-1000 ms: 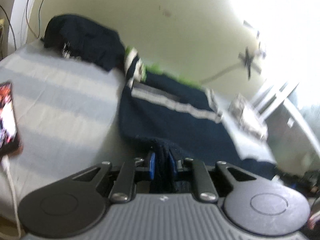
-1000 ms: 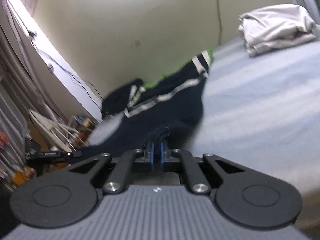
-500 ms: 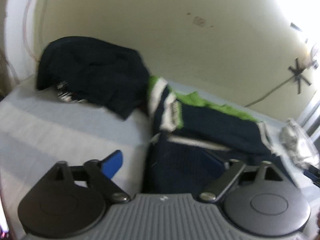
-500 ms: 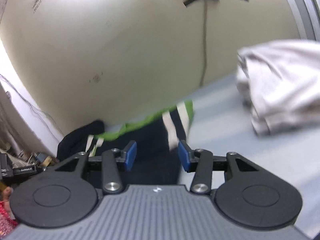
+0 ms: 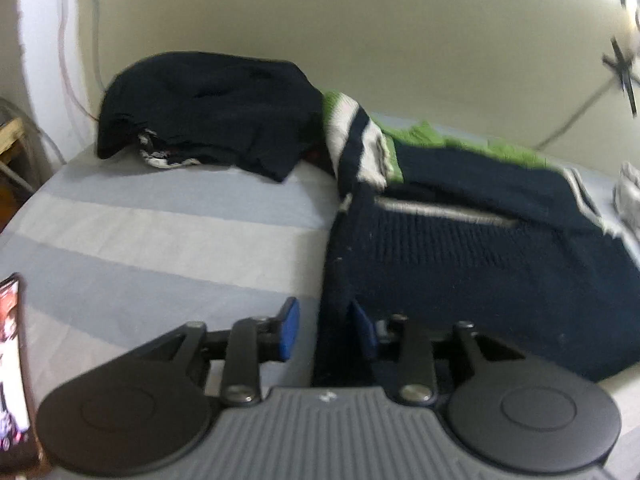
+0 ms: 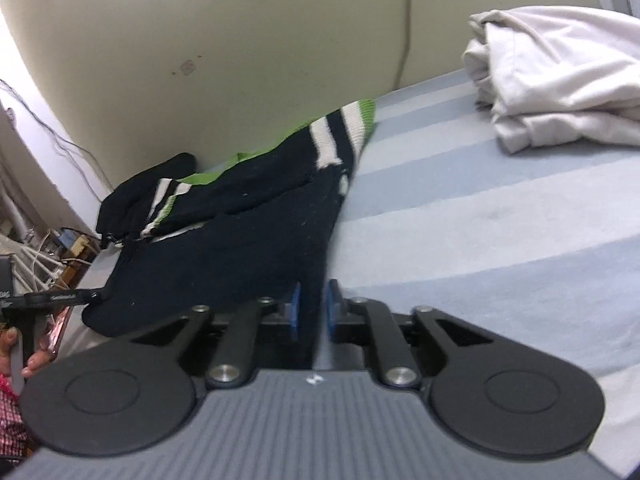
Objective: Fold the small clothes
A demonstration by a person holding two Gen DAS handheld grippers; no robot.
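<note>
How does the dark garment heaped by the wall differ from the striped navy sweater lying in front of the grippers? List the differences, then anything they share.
The dark garment is plain in colour; the striped navy sweater carries white stripes and green trim. The dark garment sits bunched in a heap; the sweater lies spread flatter. The dark garment lies far from both grippers; the sweater's near edge runs between the closing jaws of each. Both rest on the striped bedsheet.

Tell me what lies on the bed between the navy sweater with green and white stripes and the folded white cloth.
Nothing: between navy sweater and white cloth, only bare striped sheet, in the right wrist view.
</note>
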